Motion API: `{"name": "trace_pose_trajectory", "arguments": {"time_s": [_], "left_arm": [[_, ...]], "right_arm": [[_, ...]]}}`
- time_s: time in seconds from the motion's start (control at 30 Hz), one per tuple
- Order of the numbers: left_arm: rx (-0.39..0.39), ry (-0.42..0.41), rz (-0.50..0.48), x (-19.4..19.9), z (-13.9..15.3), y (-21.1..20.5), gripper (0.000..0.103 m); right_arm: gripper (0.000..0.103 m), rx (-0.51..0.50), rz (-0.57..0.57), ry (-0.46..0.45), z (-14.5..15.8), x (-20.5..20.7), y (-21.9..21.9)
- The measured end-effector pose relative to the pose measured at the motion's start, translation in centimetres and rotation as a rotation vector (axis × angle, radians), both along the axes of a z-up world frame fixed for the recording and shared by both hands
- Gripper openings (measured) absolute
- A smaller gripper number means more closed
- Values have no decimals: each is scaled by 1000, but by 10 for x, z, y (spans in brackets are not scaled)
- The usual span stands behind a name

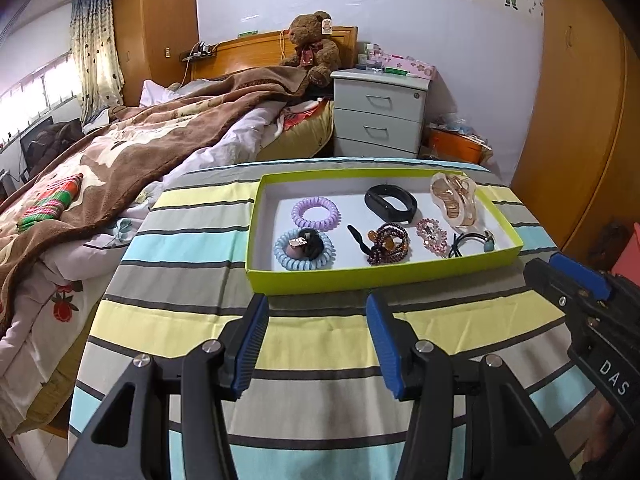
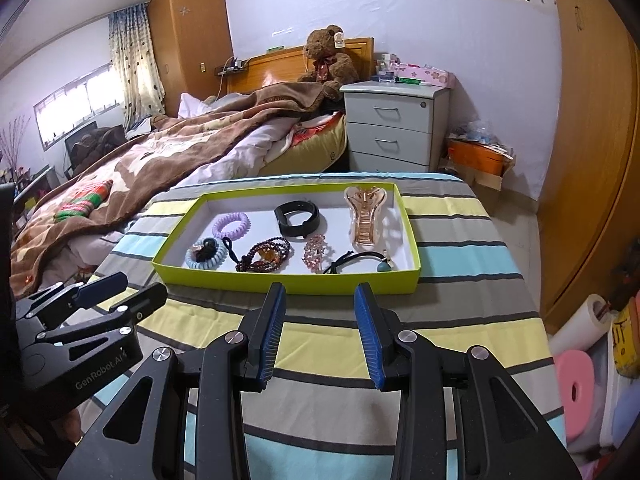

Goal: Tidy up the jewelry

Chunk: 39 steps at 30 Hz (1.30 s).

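A lime-green box point(image 1: 360, 280) point(image 2: 280, 280) stands on the striped table. It holds a purple coil tie point(image 1: 315, 212), a blue coil tie point(image 1: 304, 250), a black wristband point(image 1: 390, 203), a dark bead bracelet point(image 1: 390, 244), a pink rhinestone clip point(image 1: 431, 236), a gold claw clip point(image 1: 454, 199) and a black elastic tie point(image 1: 472, 242). My left gripper point(image 1: 318, 304) is open and empty just in front of the box. My right gripper point(image 2: 320, 294) is open and empty, also just short of the box's near wall.
The striped tablecloth point(image 1: 320, 340) covers the table. A bed with a brown blanket point(image 1: 140, 140) lies to the left. A grey nightstand point(image 1: 380, 116) stands behind, a wooden wardrobe point(image 1: 580, 120) on the right. Rolls and clutter point(image 2: 592, 360) sit on the floor at the right.
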<state>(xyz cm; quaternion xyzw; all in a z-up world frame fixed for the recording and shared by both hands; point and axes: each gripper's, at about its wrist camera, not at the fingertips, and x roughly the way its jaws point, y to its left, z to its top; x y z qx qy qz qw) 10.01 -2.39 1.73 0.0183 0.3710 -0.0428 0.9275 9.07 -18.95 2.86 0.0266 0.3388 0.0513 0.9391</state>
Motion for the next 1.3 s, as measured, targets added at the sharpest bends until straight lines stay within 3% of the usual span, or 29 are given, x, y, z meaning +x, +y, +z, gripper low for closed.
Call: {"name": "trace_pose_trajectory", "arguments": {"time_s": [1.3], "left_arm": [[20,-1,12,-8,1,0,53]], "right_arm": [[37,-3,13,-5,0,-5,3]]}}
